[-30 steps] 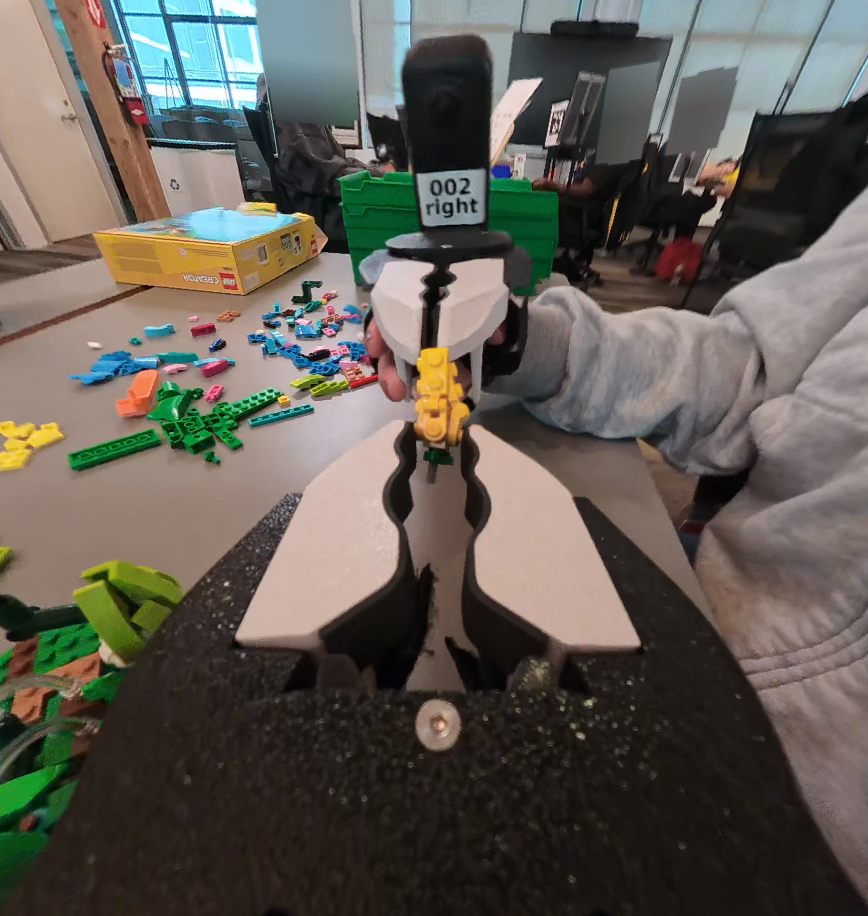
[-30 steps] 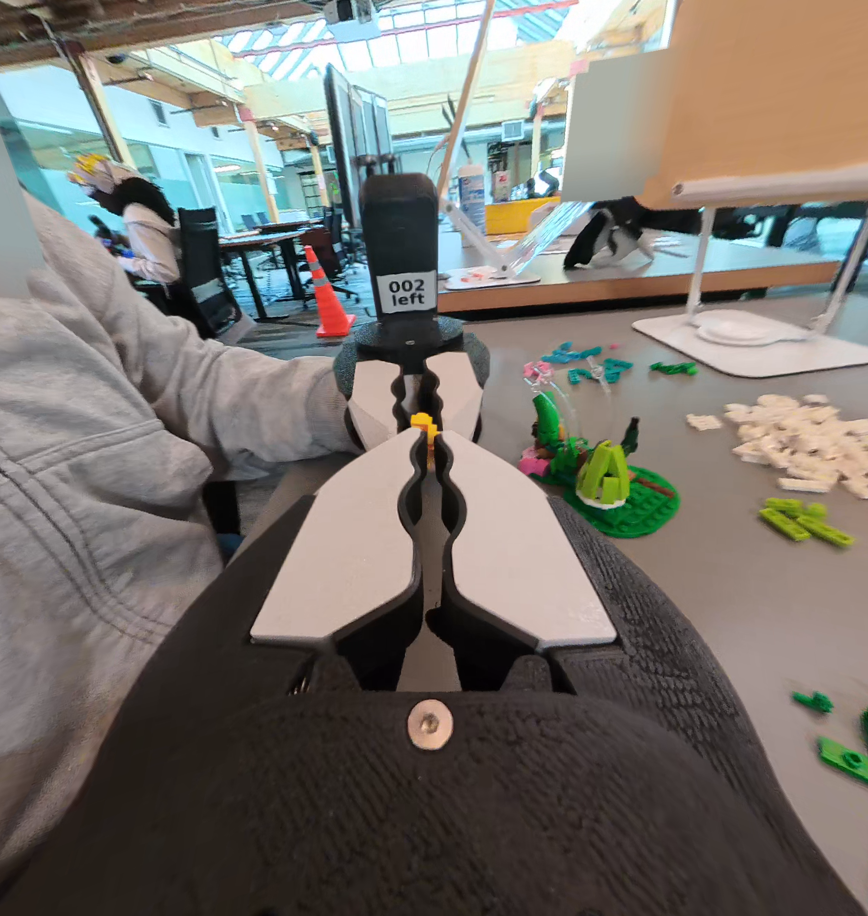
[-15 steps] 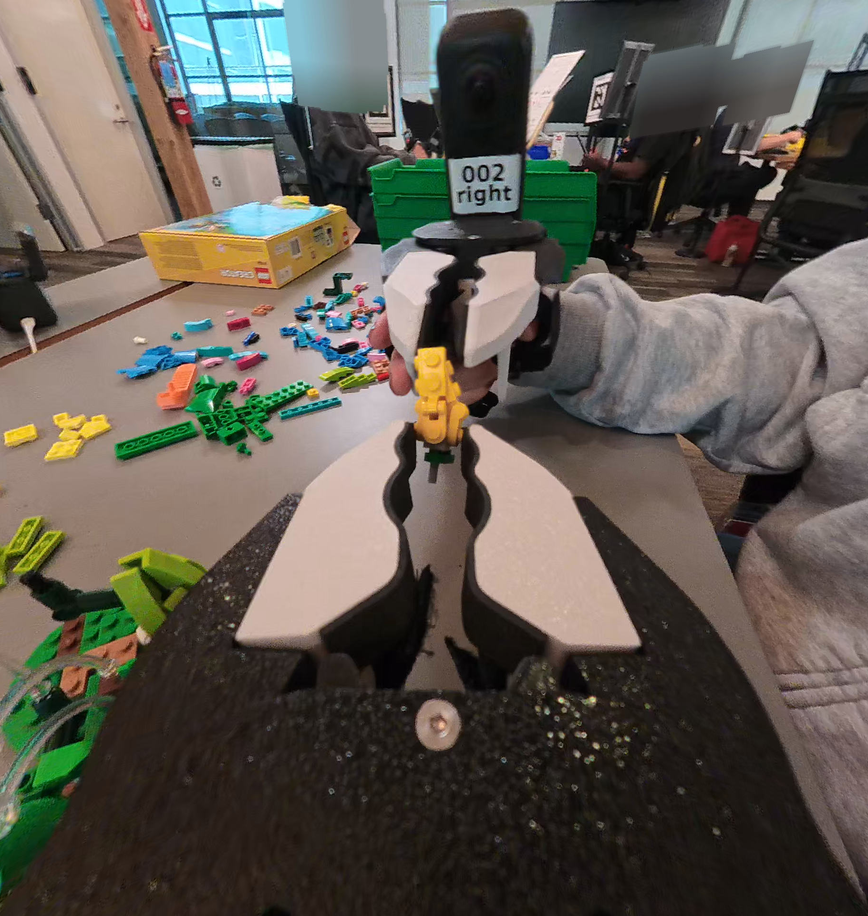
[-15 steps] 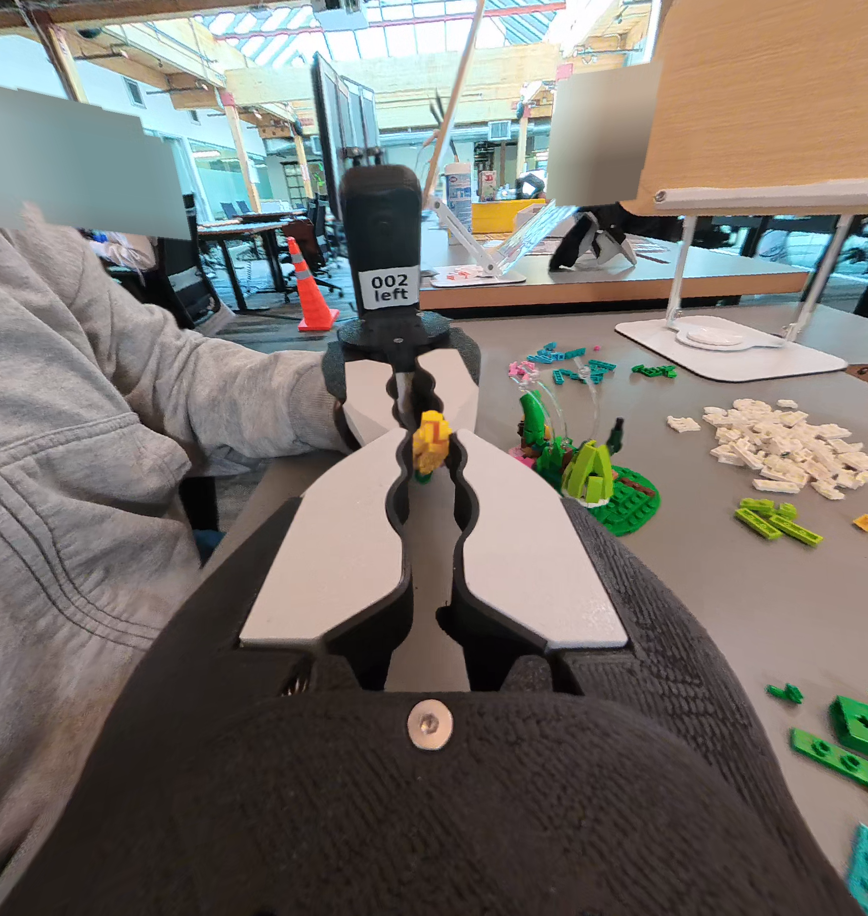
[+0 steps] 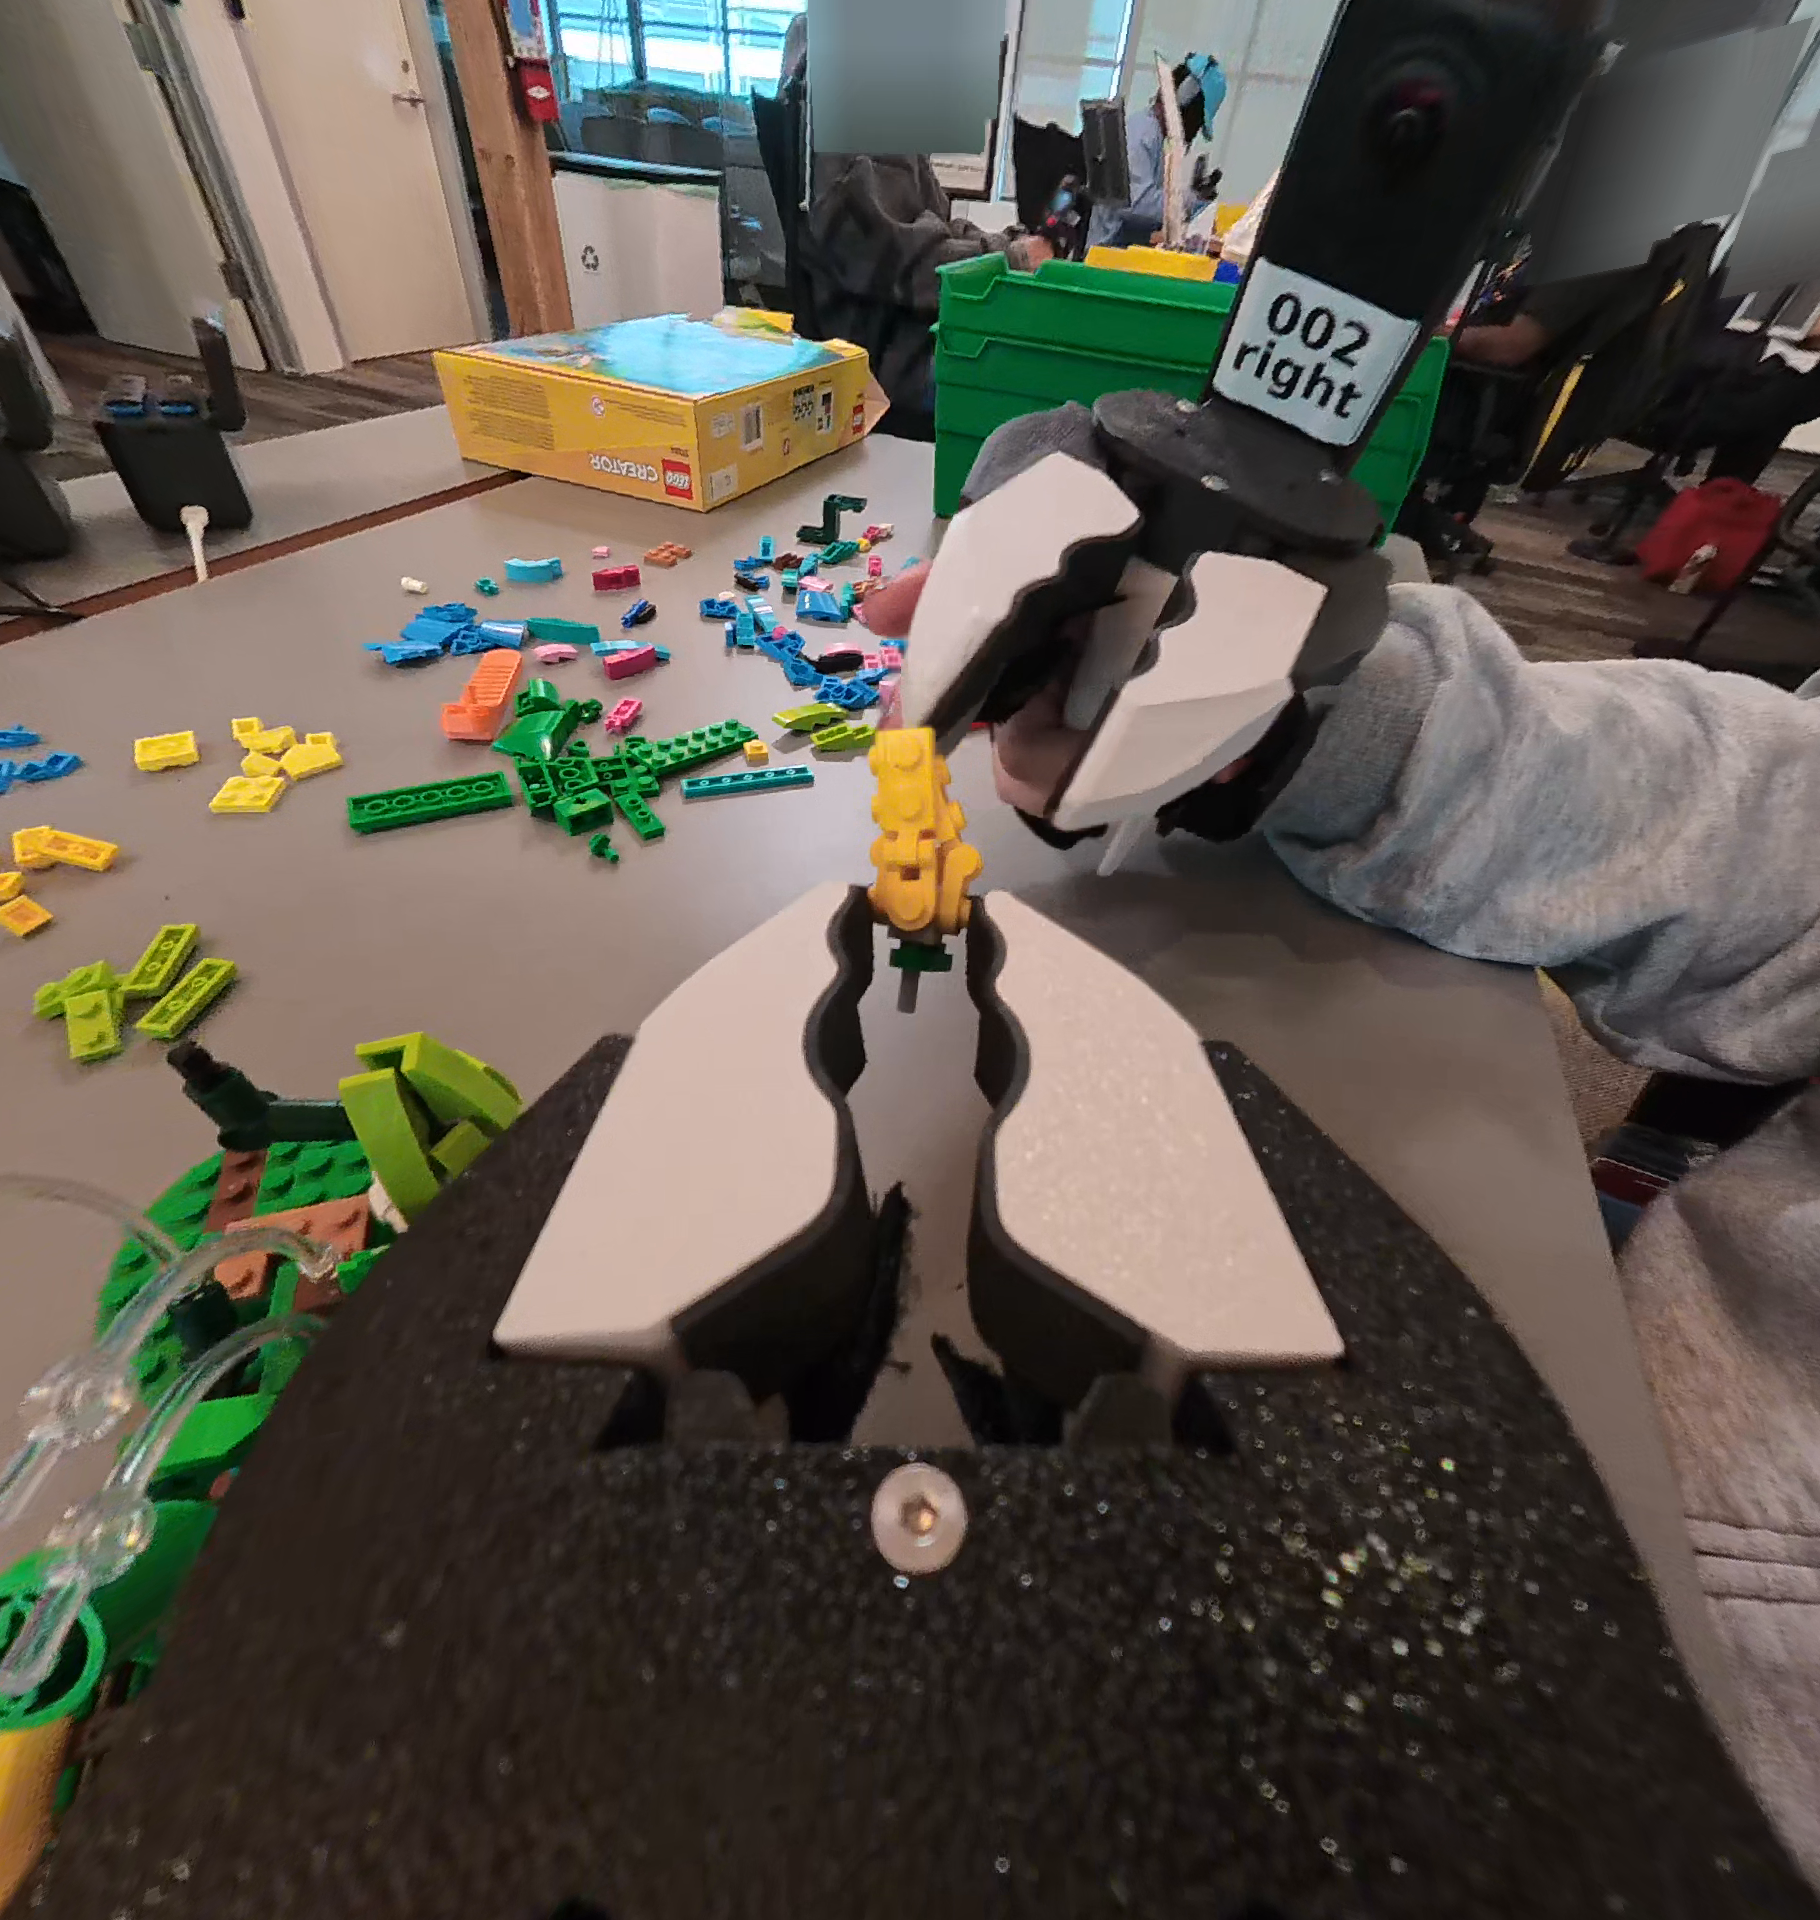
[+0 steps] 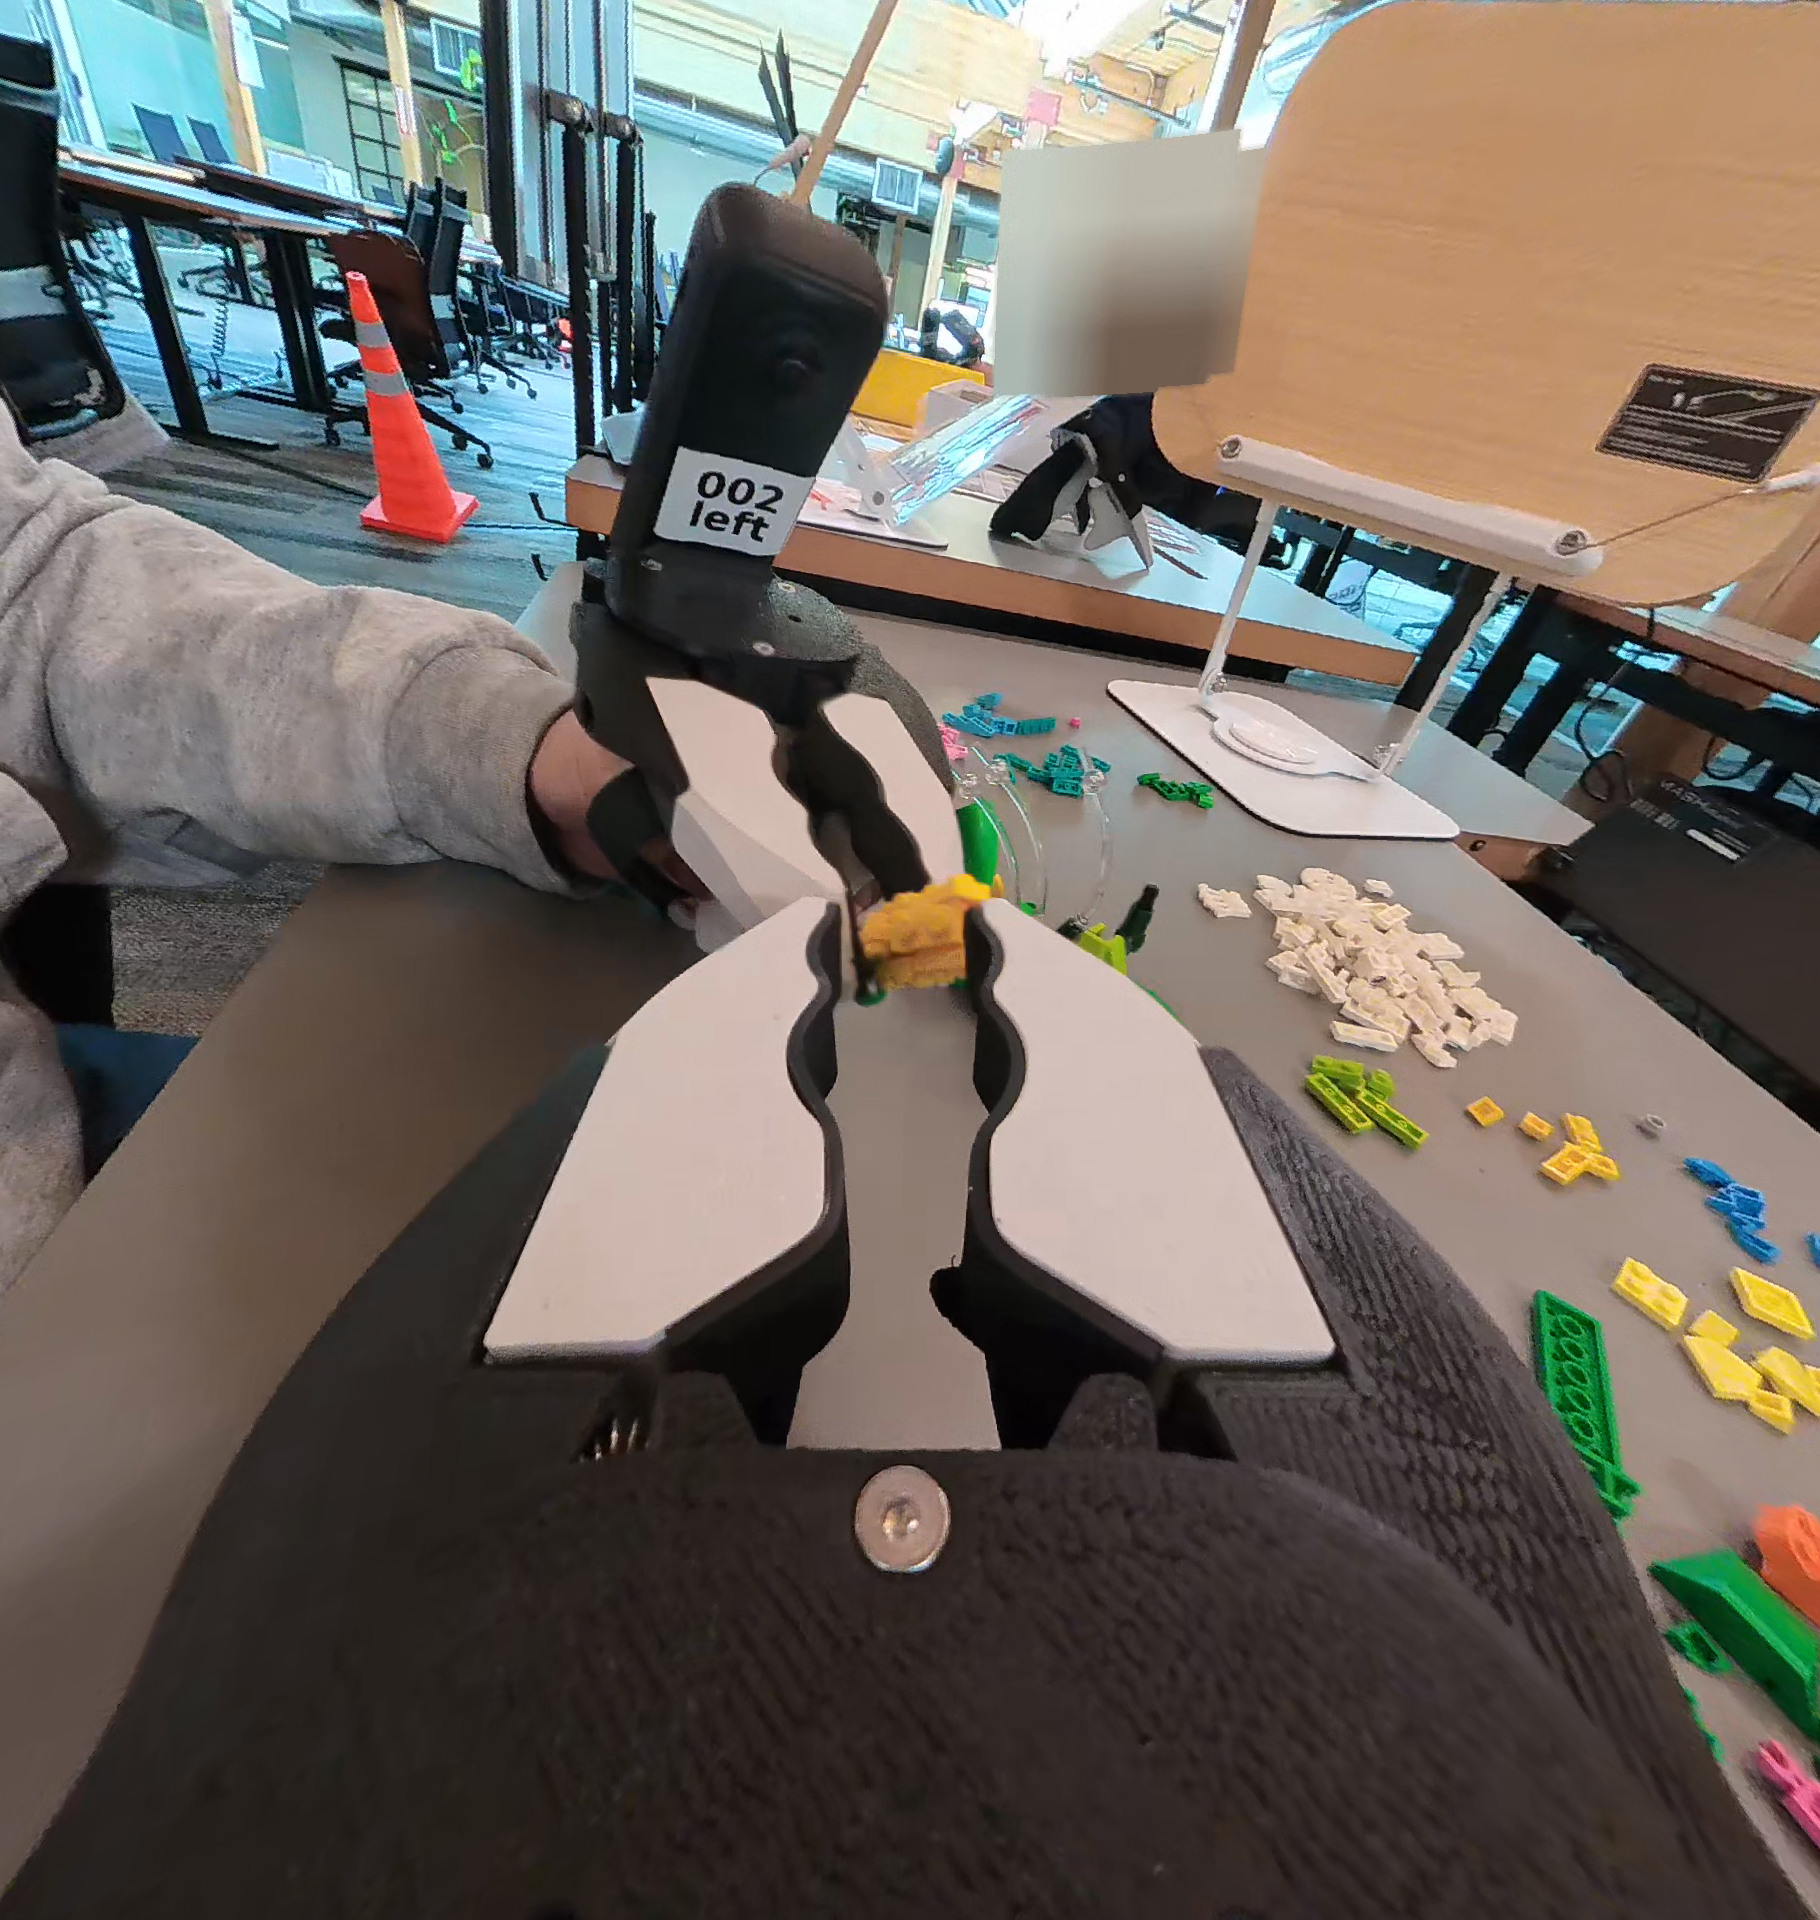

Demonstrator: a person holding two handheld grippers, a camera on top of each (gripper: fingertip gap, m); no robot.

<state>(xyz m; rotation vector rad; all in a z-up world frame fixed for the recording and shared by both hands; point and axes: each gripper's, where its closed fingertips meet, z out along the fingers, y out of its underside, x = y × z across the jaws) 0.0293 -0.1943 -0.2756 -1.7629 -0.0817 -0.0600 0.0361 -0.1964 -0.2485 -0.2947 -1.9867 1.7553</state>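
Left tool point(image 5: 918, 914): clamped on yellow brick piece point(image 5: 916, 831). Right tool point(image 6: 904, 935): apart, tips beside that piece. Surface point(image 5: 470, 935): loose bricks point(image 5: 573, 769).

Loose bricks point(image 5: 573, 748) on table point(image 5: 418, 935), yellow box point(image 5: 657, 410), green bins point(image 5: 1072, 343).

right gripper point(image 5: 999, 769) jaws parted, released from yellow brick piece point(image 5: 916, 831), tilted aside
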